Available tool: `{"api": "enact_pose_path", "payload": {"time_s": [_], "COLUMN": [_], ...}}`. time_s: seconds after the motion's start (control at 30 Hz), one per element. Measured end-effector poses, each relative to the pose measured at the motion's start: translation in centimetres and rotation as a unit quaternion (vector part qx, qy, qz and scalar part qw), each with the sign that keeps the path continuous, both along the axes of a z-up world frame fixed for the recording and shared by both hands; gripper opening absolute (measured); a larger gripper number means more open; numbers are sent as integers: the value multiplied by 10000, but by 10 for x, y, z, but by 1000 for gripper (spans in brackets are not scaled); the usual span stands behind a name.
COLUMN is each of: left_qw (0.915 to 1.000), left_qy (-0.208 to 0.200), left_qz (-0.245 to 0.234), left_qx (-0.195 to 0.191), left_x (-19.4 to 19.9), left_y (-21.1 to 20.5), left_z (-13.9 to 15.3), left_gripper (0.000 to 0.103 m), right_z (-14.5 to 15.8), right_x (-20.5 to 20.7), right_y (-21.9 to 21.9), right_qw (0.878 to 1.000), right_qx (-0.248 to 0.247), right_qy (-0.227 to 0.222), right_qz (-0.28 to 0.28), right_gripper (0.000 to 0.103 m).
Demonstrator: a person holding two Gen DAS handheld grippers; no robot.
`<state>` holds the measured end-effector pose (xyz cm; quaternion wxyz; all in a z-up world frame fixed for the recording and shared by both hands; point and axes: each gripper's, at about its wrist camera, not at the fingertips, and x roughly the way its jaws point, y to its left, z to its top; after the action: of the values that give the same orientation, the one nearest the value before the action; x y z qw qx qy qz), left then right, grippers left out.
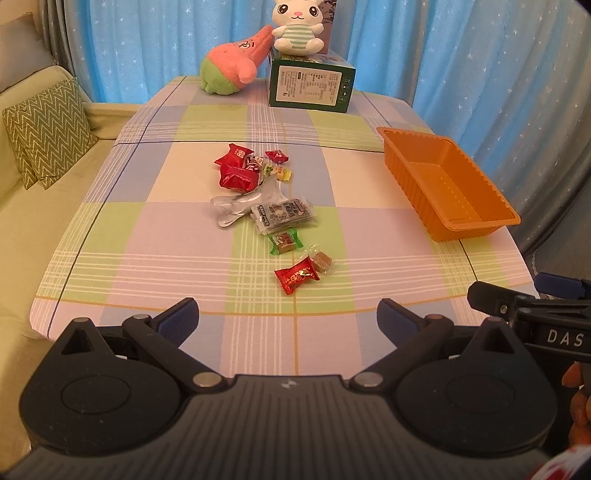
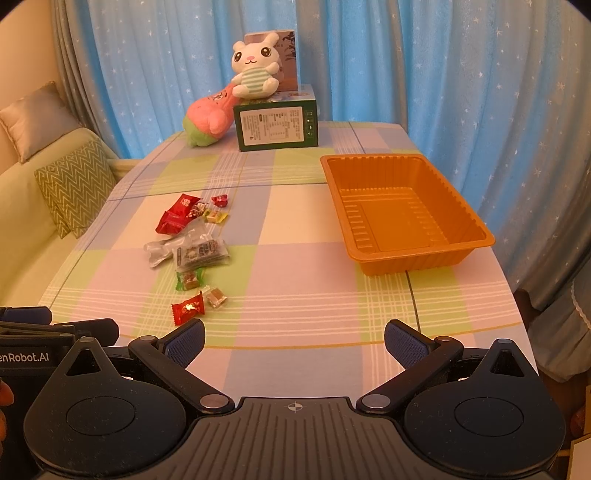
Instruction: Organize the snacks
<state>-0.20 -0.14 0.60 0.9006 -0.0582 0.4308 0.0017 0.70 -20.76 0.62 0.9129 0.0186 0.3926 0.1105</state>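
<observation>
Several wrapped snacks lie in a loose line on the checked tablecloth: a red candy (image 1: 296, 275) (image 2: 187, 307) nearest me, a brown toffee (image 1: 320, 260) (image 2: 216, 296), a green-wrapped sweet (image 1: 285, 240) (image 2: 189, 279), a printed packet (image 1: 284, 216) (image 2: 200, 254), a silver pouch (image 1: 243, 202) (image 2: 173, 244) and red packets (image 1: 236, 170) (image 2: 177, 215) farther back. An empty orange tray (image 1: 476, 220) (image 2: 476, 236) stands to the right. My left gripper (image 1: 288, 321) and right gripper (image 2: 294, 341) are both open and empty, held over the table's near edge.
A green box (image 1: 312, 86) (image 2: 276, 123) with a white bunny plush (image 1: 298, 26) (image 2: 255, 68) and a pink plush (image 1: 236, 64) (image 2: 210, 116) stand at the back. A sofa with a zigzag cushion (image 1: 48, 131) (image 2: 75, 184) is left. Blue curtains hang behind.
</observation>
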Motion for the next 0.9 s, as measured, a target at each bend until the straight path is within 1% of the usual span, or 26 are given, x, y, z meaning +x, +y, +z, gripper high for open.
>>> {"api": "enact_pose_path", "payload": {"time_s": [0.9], "left_qw": [10000], "left_qy": [-14], "left_qz": [-44], "left_qx": [22], "left_x": [2], "left_y": [-2], "left_z": [2], "left_gripper": [102], "right_z": [3], "right_x": [2], "right_y": [-3], "right_qw": [10000], "right_qx": [4], "right_qy": [-21], "right_qz": [-33], "right_gripper": [103]}}
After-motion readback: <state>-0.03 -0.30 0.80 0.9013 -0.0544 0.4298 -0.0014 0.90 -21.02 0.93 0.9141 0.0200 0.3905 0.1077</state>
